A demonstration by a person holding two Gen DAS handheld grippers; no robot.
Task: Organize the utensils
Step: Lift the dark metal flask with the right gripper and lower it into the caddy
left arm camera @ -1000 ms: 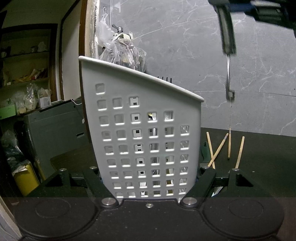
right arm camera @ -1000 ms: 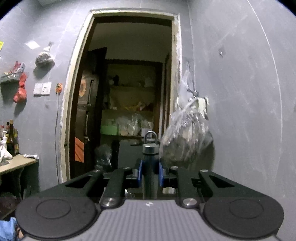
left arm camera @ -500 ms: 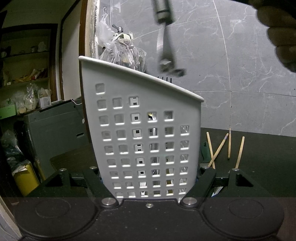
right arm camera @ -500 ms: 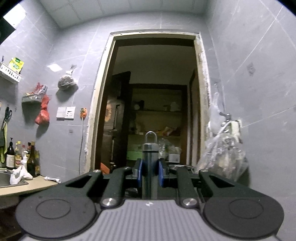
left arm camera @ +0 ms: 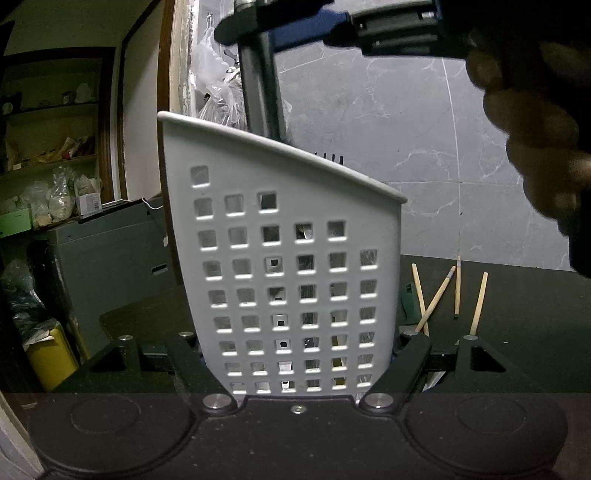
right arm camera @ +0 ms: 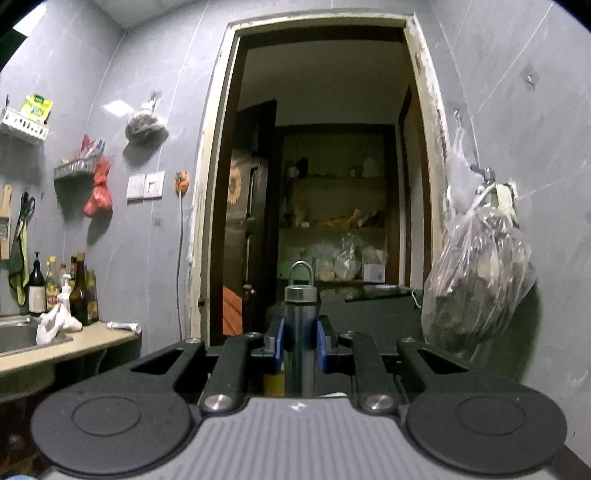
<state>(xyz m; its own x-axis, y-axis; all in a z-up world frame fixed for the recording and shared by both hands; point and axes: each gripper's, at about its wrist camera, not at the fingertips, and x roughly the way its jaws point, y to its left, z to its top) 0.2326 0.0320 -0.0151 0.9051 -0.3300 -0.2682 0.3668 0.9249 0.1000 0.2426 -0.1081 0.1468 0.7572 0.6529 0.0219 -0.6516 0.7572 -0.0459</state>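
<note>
Left gripper (left arm camera: pixel 299 363) is clamped on the base of the white perforated utensil caddy (left arm camera: pixel 280 258), fingers on both side walls, caddy upright on the dark surface (left arm camera: pixel 517 295).

Right gripper (right arm camera: pixel 300 345) is clenched on a grey metal utensil handle (right arm camera: pixel 300 332) with a hanging loop on its end. From the left wrist view the handle (left arm camera: pixel 258 88) hangs vertical from the right gripper (left arm camera: pixel 280 33), above the caddy's higher rim, its lower part hidden behind the wall. Working end not visible; can't tell whether it is already inside.

Risks:
- Rim (left arm camera: pixel 280 144) slopes. If the tip is not yet past it, it could catch the lip and tip the caddy or twist the handle in the blue pads (right arm camera: pixel 279 349).
- Black fork tines (left arm camera: pixel 328 157) poke up on the low side of the rim, and more cutlery shows through the holes. A drop onto them may jam or leave the utensil riding high.
- Grip sits high on a long handle, so swing at the tip is likely.

Room:
- Straight down from the right gripper is the only useful path. The tiled wall is close behind, with a hanging plastic bag (left arm camera: pixel 221 92) beyond the handle.
- To the right of the left gripper, four chopsticks (left arm camera: pixel 436 299) lie loose on the surface, two crossed, just beside the caddy, not yet sorted. Open surface beyond them.
- The surface edge falls away to the left of the left gripper, so don't shove the caddy that way.
</note>
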